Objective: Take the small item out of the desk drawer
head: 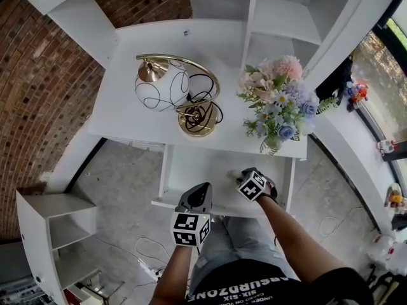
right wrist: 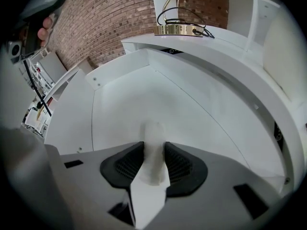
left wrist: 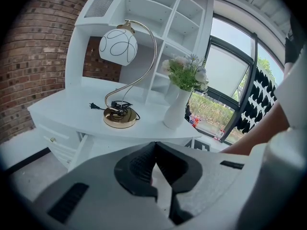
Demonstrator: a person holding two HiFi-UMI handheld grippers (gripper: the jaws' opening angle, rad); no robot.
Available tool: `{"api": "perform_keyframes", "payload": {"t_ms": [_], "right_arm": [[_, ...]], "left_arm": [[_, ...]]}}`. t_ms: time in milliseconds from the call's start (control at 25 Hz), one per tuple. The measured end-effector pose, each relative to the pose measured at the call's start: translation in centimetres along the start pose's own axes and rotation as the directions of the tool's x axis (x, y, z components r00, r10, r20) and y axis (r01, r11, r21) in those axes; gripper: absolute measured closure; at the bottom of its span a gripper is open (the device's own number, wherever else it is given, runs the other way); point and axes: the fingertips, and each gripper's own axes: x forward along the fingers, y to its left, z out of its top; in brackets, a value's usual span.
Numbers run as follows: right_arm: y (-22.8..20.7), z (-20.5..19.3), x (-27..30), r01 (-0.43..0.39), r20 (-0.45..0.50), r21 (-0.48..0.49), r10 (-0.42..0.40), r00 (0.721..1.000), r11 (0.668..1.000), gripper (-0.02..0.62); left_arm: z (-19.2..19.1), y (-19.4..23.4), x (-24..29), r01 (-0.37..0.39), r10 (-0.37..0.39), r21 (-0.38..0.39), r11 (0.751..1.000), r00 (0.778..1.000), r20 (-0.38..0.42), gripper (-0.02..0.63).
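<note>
A white desk (head: 121, 107) against a brick wall has its drawer (head: 191, 170) pulled out. Inside it the right gripper (right wrist: 153, 145) pinches the small white item (right wrist: 153, 155), whose long axis runs along the jaws and pokes past them. The left gripper (left wrist: 156, 145), pressed together and empty, hovers by the drawer's front.

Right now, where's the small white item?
Right gripper view, lower centre: the small white item sits clamped in the right gripper, inside the open drawer, just over its floor.
</note>
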Motion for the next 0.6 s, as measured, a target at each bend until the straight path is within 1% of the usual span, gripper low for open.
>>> {"api": "perform_keyframes", "payload": {"t_ms": [600], "right_arm": [[0.6,1.2,-3.2,0.014,0.064,0.001,-0.014,0.998,1.0,0.46]], "left_arm": [[1.0,-1.0,-0.8,0.001,-0.002,0.019,1.0,0.999,0.033,0.6]]}}
